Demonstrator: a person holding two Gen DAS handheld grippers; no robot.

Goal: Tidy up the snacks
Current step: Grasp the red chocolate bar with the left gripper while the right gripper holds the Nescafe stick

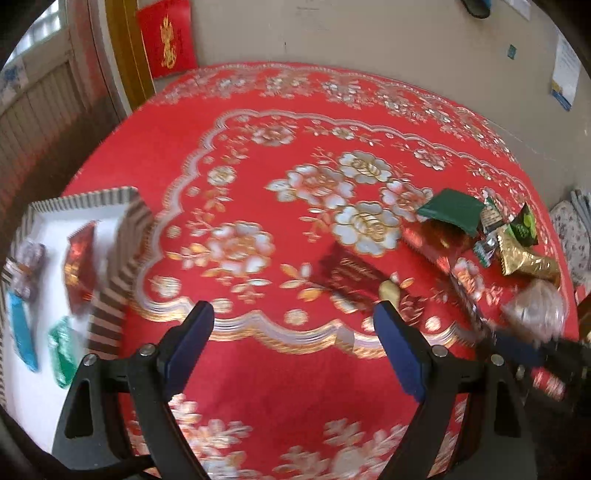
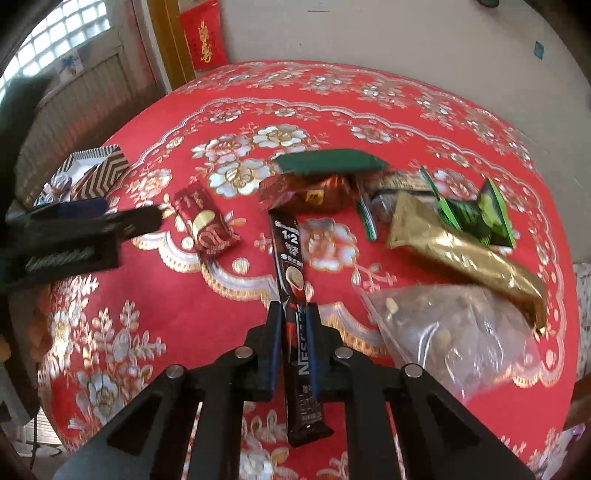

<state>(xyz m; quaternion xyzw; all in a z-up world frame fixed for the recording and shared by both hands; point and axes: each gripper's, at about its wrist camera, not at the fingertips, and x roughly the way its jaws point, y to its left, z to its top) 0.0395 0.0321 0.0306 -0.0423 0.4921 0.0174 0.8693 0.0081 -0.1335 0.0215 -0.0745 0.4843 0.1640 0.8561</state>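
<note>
My right gripper (image 2: 293,314) is shut on a dark Nescafe coffee stick (image 2: 291,280) that points away along the fingers, above the red tablecloth. My left gripper (image 1: 293,314) is open and empty over the cloth; it also shows in the right wrist view (image 2: 110,221) at the left. A striped box (image 1: 114,258) with a white floor sits at the left and holds several snacks, among them a red packet (image 1: 79,266). A dark red packet (image 1: 351,277) lies just beyond the left fingers. More snacks lie to the right: a green packet (image 2: 332,160), a gold packet (image 2: 461,254), a clear bag (image 2: 454,332).
The round table has a red floral cloth (image 1: 277,387). A beige wall (image 1: 332,33) and a red hanging (image 1: 168,37) stand behind it. A bright green packet (image 2: 480,214) and a brown-red packet (image 2: 314,192) lie in the pile. The striped box also shows in the right wrist view (image 2: 107,170).
</note>
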